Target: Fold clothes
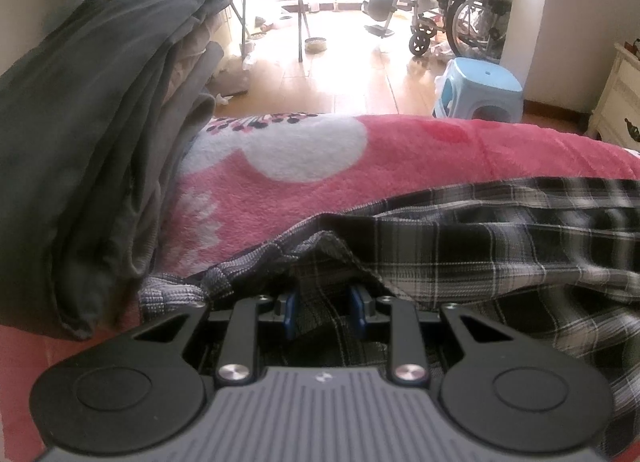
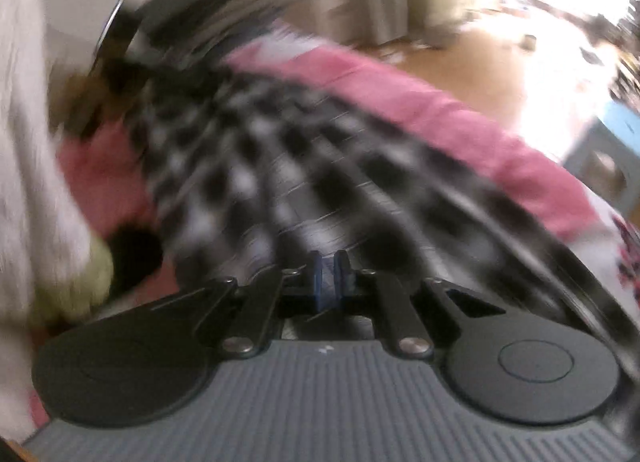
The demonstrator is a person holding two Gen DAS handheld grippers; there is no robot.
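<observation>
No readable text, wheelchair (image 1: 466, 2) backrest lettering too blurred

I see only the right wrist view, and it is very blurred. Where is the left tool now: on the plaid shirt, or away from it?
Observer: The left tool is at the edge of the plaid shirt; a raised fold of the shirt hides its tips.
Operator: Does it pinch the cloth?
Observer: Its blue pads stand apart with plaid cloth between them. I cannot tell whether they press it.
Operator: What lies beside it?
Observer: A pile of folded grey cloth sits on the pink blanket, left of the shirt in the left wrist view.
</observation>
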